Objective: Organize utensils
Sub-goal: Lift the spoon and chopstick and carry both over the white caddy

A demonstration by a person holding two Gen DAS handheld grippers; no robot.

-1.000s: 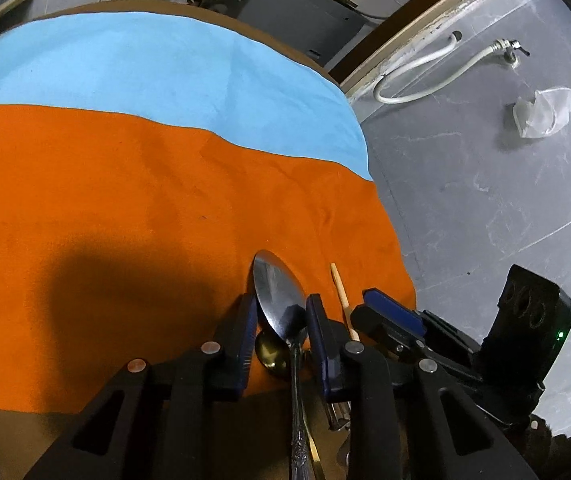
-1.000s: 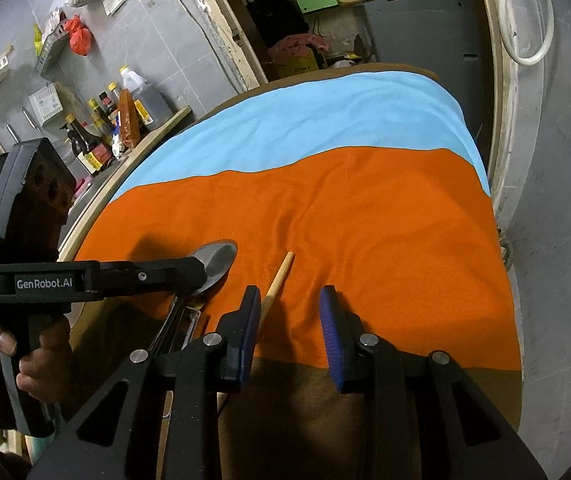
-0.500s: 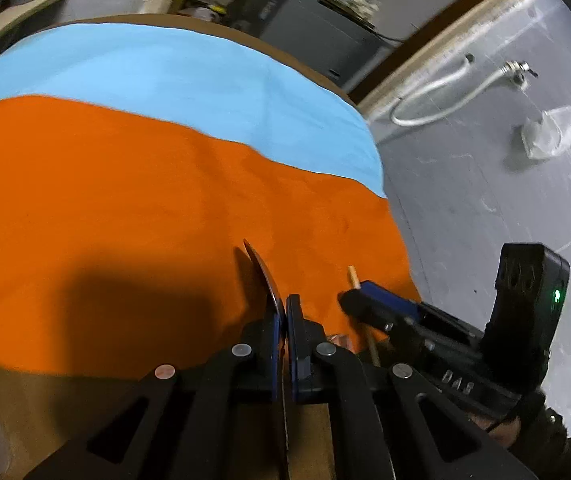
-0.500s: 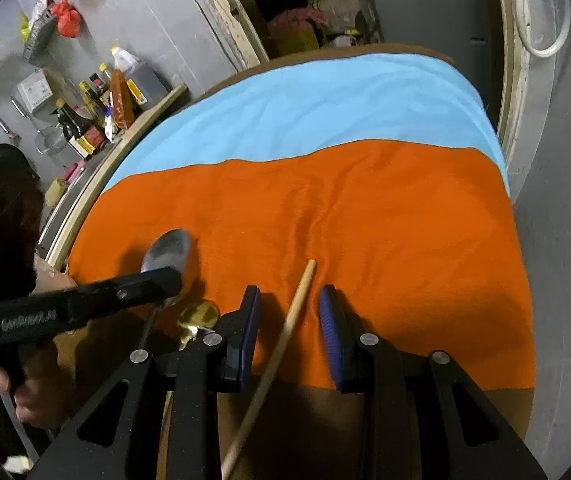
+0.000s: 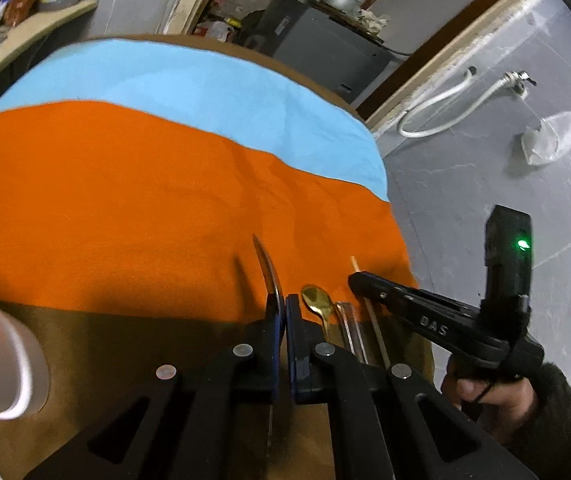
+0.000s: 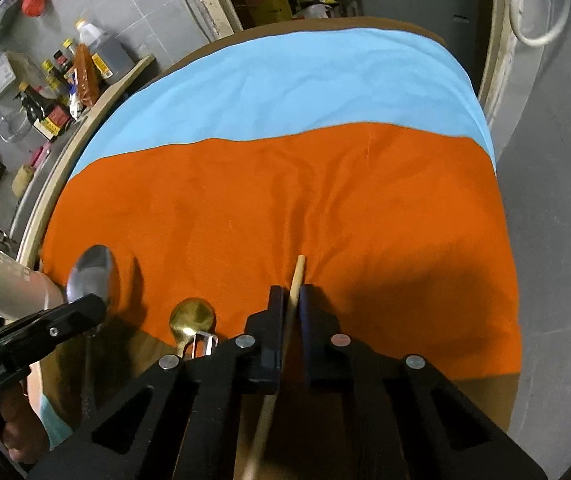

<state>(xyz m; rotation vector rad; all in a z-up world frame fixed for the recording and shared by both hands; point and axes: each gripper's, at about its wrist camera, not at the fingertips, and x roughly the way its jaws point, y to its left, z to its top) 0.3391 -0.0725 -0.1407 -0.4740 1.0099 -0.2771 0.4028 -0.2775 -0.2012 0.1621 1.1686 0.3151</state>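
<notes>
You are holding the steel spoon (image 5: 268,276) edge-on in the left gripper (image 5: 283,308), whose jaws are closed tight on its neck, low and centre in the left wrist view. It looks rigid and slick, so it may swivel in the pads; I would grip nearer the handle's flat. Your right gripper (image 6: 292,302) has just been closing and is now pinching the wooden chopstick (image 6: 296,276), low and centre in the right wrist view. That stick looks light and stiff, pale and round, and held near one end it could droop or roll. The gold spoon (image 6: 192,317) and a clear-handled utensil (image 5: 350,330) are lying between the two grippers at the lower edge of the orange cloth (image 6: 285,208).
</notes>
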